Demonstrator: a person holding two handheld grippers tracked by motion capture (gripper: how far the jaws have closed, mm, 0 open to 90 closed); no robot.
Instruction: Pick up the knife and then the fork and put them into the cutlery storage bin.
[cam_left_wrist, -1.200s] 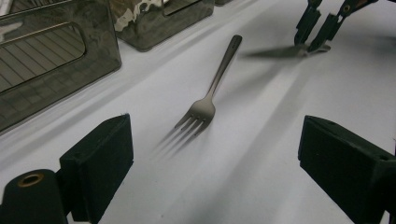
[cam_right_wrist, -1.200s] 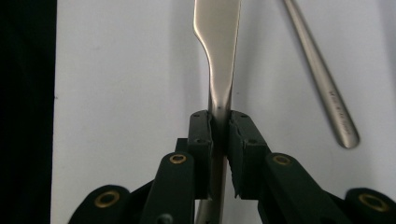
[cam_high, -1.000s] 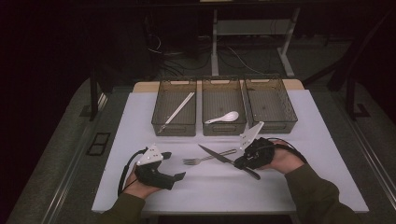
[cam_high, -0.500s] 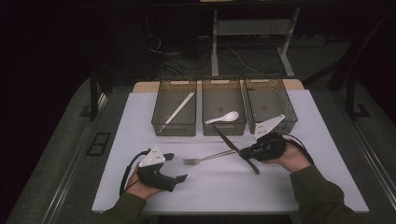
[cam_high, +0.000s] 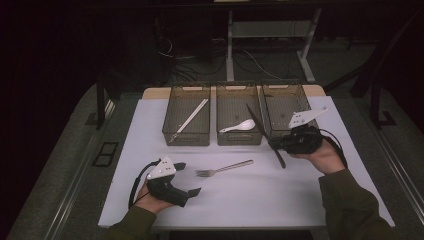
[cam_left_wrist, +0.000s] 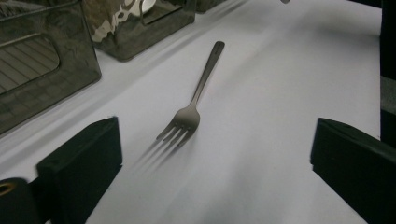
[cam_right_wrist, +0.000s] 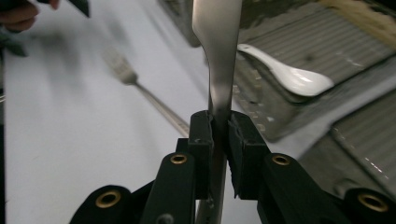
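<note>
Right gripper view: right gripper (cam_right_wrist: 218, 122) clamps the knife (cam_right_wrist: 217, 51) mid-length — stiff, slick steel; left gripper (cam_left_wrist: 210, 158) gapes wide, just opening, nothing between its jaws.

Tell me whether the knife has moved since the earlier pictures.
Yes. Clamped in the right gripper, the knife has left the table by the fork, rising toward the right-hand bin.

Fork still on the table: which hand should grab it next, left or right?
Left. The left gripper is open, empty, and faces the fork lying just ahead between its jaws. The right gripper is shut on the knife, up by the bins.
</note>
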